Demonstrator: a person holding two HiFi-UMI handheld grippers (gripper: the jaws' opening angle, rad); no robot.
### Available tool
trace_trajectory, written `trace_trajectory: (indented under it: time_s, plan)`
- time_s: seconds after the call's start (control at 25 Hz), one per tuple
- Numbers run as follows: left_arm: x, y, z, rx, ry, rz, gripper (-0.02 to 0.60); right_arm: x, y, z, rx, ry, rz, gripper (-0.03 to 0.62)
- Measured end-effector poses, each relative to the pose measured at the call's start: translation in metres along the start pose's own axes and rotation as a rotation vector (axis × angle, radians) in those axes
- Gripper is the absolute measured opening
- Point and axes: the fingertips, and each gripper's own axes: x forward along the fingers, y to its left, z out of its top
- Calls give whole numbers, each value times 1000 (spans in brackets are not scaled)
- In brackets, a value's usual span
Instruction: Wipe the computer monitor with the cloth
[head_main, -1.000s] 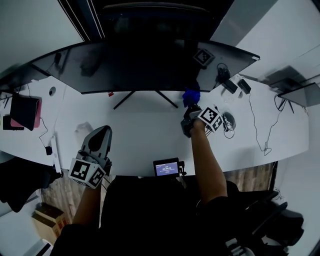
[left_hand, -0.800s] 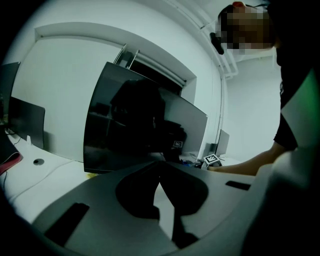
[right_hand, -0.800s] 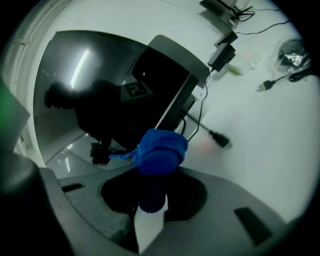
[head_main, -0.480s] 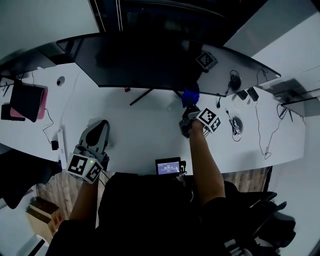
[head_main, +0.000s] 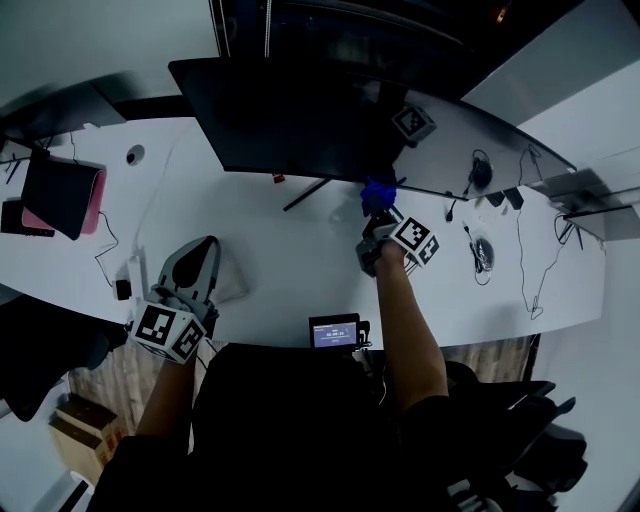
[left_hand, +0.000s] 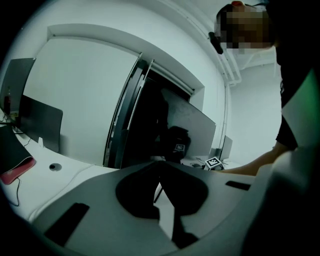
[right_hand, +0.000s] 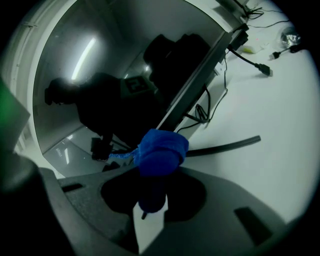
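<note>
At the lower edge of the monitor (head_main: 300, 120), a little right of its middle, the right gripper (head_main: 378, 222) holds the blue cloth (head_main: 377, 194) up against the bezel. In the right gripper view the jaws are pinched on the cloth (right_hand: 161, 150), which bunches into a rounded wad past the tips, with a thin tail trailing off toward the screen. The wad overlaps the bottom bezel there; whether it actually presses on the glass cannot be told.

What the coming stroke turns on is this: the dark screen (right_hand: 115, 70) lies ahead of and above the wad, while one leg of the monitor stand (right_hand: 225, 147) and the white desk (head_main: 290, 270) lie below it. So the cloth is at the bottom margin, and nearly all of the panel is upward and to the left of it.

The monitor's long axis runs across the desk from side to side — in the head view it slants from upper left down to lower right — and its screen faces the person. A wipe would most likely have to run along that axis, not across it.

The right gripper is much the nearer one. The left gripper (head_main: 203, 252) is low over the desk's left part, well apart from the monitor; in its own view the jaws (left_hand: 159, 166) meet at their tips with nothing between them — it has no part in the wiping as things stand.
</note>
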Motion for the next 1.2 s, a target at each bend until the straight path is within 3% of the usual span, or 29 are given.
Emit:
trace_trajectory:
  time_s: [0.84, 1.2]
  plan:
    - [-47, 84, 3, 1, 14, -6, -6, 64, 76, -93, -71, 57, 40, 100]
    - [-55, 105, 11, -11, -3, 4, -6, 90, 112, -135, -115, 135, 72, 100]
